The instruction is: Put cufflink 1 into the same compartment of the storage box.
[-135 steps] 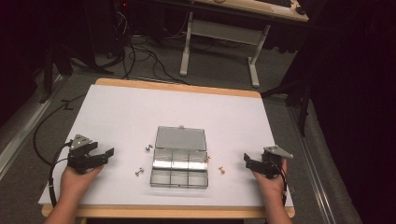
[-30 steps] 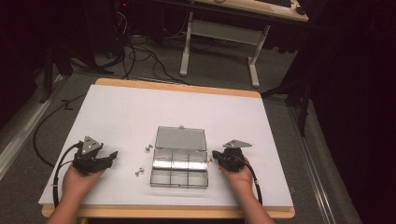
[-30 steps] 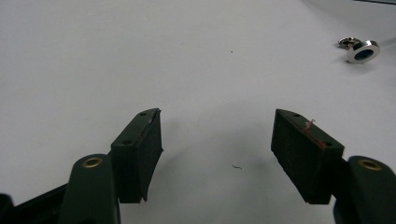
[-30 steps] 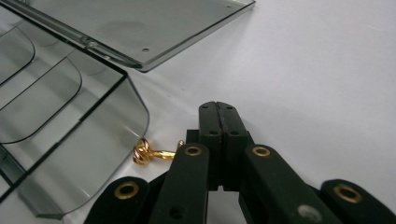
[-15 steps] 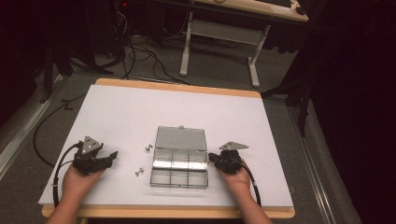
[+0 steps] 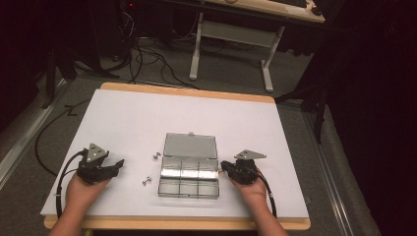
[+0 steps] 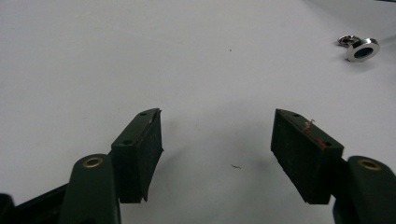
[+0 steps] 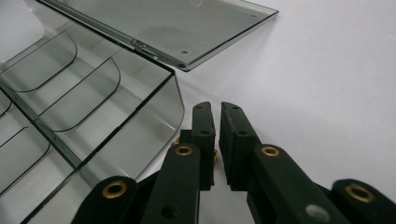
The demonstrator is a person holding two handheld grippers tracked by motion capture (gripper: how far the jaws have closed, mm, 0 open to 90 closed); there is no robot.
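A clear plastic compartment box [image 6: 189, 194] lies open mid-table, its lid [image 6: 190, 146] flat behind it. Two small metal fasteners [image 6: 156, 156] [image 6: 146, 181] lie left of it. My left gripper [image 6: 118, 163] rests at the table's left, open and holding nothing; its own view shows the wide jaws [image 7: 217, 140] and a fastener [image 7: 362, 48] far right. My right gripper [image 6: 223, 166] points at the box's right wall [image 8: 154, 112]. Its jaws [image 8: 215, 106] have just been opening and stand a narrow slit apart, with nothing seen pressed between the pads. A small brass bit [image 8: 175, 140] peeks from beneath one jaw.
The white tabletop [image 6: 172, 118] has a wooden edge along the front and back. Cables trail from both grippers over the front edge. A desk frame [image 6: 231, 44] and loose cables stand on the floor beyond the table.
My right hand has come in from the table's right edge to the box's right side and has barely shifted since. The left hand has stayed where it was.
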